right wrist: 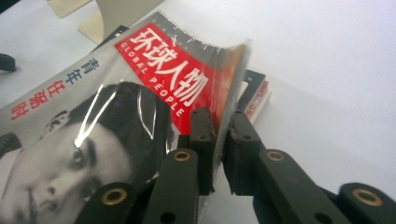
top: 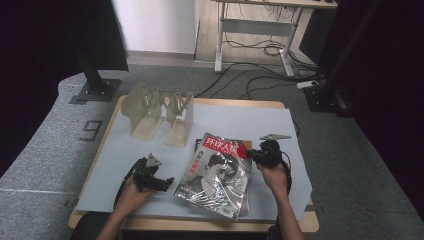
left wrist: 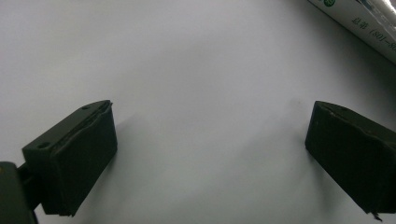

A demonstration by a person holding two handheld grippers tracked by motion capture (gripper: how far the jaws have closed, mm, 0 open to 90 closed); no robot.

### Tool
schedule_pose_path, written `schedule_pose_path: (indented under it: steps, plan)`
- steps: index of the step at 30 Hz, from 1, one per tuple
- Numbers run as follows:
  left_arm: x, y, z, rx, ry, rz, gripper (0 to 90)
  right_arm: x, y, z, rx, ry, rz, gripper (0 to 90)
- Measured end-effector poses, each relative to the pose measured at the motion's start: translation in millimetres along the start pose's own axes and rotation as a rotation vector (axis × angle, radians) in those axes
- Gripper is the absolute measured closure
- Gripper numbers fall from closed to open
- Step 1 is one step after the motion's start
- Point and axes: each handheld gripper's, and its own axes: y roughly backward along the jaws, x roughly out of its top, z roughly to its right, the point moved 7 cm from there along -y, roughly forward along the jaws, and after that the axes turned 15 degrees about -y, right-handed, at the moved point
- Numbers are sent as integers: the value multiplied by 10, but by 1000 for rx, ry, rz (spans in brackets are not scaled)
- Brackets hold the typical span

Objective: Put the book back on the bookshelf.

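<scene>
In the high view, a magazine (top: 216,172) wrapped in clear film lies near the front middle of the bench (top: 125,150), which is covered by a pale sheet. The right hand-held gripper (top: 252,154) is at the magazine's upper right corner, while the left hand-held gripper (top: 167,182) rests on the sheet just left of the magazine. Two beige bookends (top: 157,114) stand at the back left of the bench.

In the left gripper view, the left hand-held gripper (left wrist: 210,154) has its jaws wide apart over the bare sheet, nothing between them.

In the right gripper view, the right hand-held gripper (right wrist: 219,140) is clamped on the magazine's (right wrist: 116,107) lifted corner, with another book (right wrist: 254,95) lying underneath.
</scene>
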Motion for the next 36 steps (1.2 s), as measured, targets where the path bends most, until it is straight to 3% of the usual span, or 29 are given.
schedule_pose_path:
  steps: [15, 26, 36]
  plan:
    - [-18, 43, -3, -15, -8, -5, 50, 107, 215, -333, 35, 138, 63, 858]
    - [-15, 76, 1, -47, 9, 3, 73, 160, 309, -456, 54, 166, 83, 858]
    - [19, 132, -26, -47, 20, 29, 139, 219, 385, -554, 59, 195, 91, 858]
